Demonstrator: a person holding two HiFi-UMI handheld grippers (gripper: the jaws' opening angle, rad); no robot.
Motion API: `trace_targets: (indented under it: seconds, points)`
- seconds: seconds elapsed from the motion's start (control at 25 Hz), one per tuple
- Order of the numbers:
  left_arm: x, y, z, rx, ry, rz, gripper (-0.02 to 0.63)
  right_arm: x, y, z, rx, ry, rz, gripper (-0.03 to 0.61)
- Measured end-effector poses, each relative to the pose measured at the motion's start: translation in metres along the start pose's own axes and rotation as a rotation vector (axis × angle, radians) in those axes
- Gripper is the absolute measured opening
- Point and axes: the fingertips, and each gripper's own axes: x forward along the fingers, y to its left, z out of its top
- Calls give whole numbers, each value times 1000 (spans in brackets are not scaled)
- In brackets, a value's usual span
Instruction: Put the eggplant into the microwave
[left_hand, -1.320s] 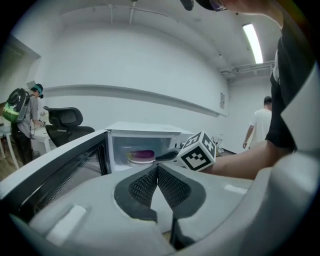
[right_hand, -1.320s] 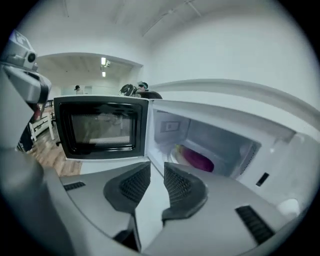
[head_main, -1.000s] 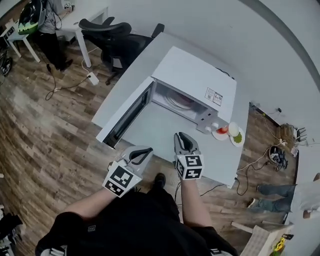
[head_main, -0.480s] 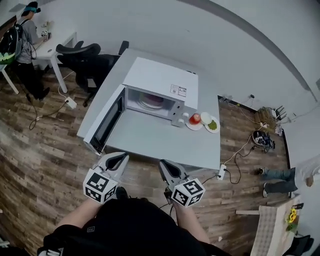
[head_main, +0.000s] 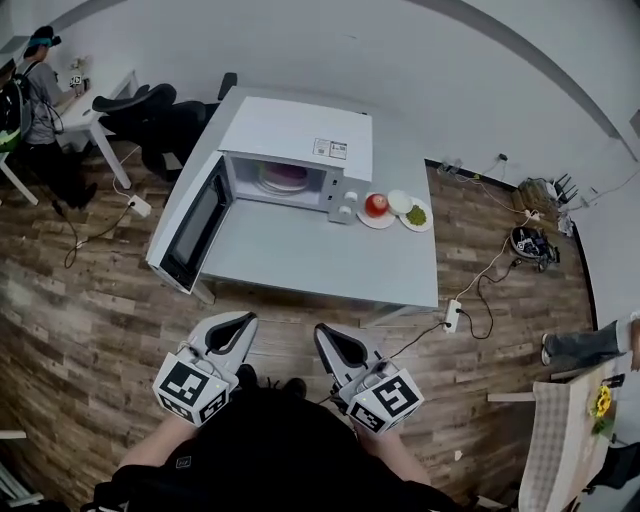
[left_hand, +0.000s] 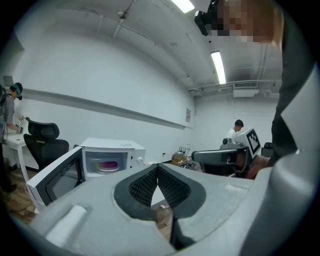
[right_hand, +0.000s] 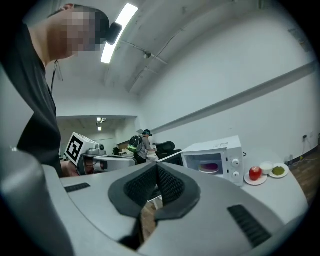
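Observation:
The white microwave (head_main: 290, 150) stands at the back of the white table (head_main: 320, 262) with its door (head_main: 186, 226) swung wide open to the left. Inside, a purple thing that looks like the eggplant (head_main: 285, 178) lies on the turntable plate; it also shows in the left gripper view (left_hand: 106, 165) and the right gripper view (right_hand: 210, 165). My left gripper (head_main: 245, 320) (left_hand: 157, 167) and right gripper (head_main: 322, 332) (right_hand: 156, 167) hang over the floor, short of the table's front edge. Both are shut and hold nothing.
Right of the microwave sit small plates: one with a red fruit (head_main: 376, 205), a white one (head_main: 399, 200), one with something green (head_main: 416, 215). Office chair (head_main: 150, 112) and a person at a desk (head_main: 35, 75) at far left. Power strip (head_main: 453, 316) and cables lie on the floor.
Both grippers have drawn back from over the table to above the floor, and the whole view has backed away from the microwave. The right gripper's jaws have closed.

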Motion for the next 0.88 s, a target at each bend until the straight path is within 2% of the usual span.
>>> trace_targets:
  seconds: [0.24,0.52,0.88]
  points:
    - [0,10,13,29,-28,-30,9,5,1,4,20,-20,-57,14]
    - [-8,39,26,54,-49,-13,9,28,5,12,18,-32,-57,14]
    - [-9,52,27,51,-44,-17,9,42,3,16,12,-32,-57,14]
